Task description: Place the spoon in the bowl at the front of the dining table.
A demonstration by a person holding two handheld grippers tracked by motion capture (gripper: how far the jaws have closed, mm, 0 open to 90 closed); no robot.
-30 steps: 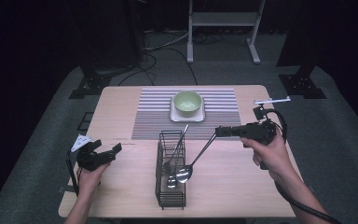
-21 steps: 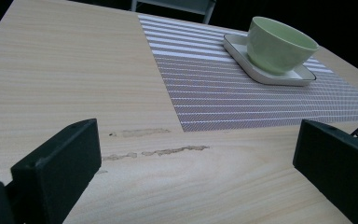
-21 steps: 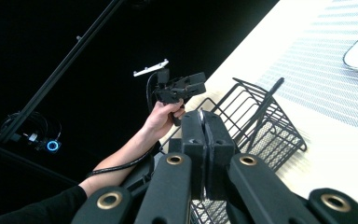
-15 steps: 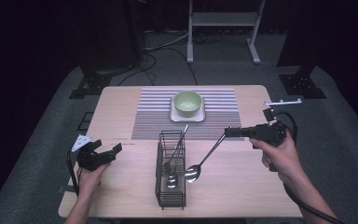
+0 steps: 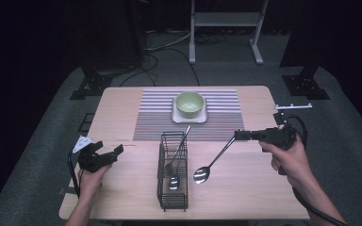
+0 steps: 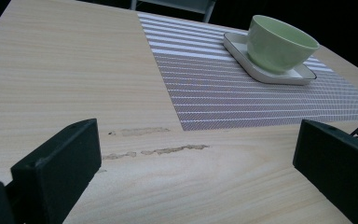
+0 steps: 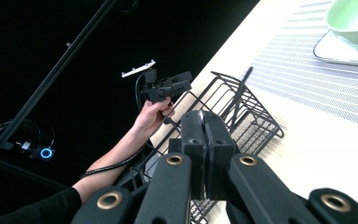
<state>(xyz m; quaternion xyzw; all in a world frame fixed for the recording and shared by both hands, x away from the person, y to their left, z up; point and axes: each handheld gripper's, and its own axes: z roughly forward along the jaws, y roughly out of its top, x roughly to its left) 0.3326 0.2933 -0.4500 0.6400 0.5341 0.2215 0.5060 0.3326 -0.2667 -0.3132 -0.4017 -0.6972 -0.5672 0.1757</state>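
Note:
A silver spoon (image 5: 215,159) hangs slanted over the table just right of the black wire basket (image 5: 173,188), its bowl low and its handle up. My right gripper (image 5: 238,135) is shut on the handle tip, and in the right gripper view its jaws (image 7: 206,140) are pressed together. My left gripper (image 5: 108,149) rests near the table's left edge, open and holding nothing; in the left gripper view its jaws (image 6: 196,172) stand wide apart over bare wood. The basket holds a spoon and another dark-handled utensil (image 5: 178,153).
A green bowl (image 5: 190,103) sits on a white square plate (image 5: 175,117) on a striped placemat (image 5: 155,117) at the table's far middle. The bowl (image 6: 279,42) lies ahead of the left gripper. Stand legs and cables lie on the floor beyond the table.
My right gripper has moved to the right and slightly nearer the person, carrying the spoon away from the basket. The left gripper has stayed put.

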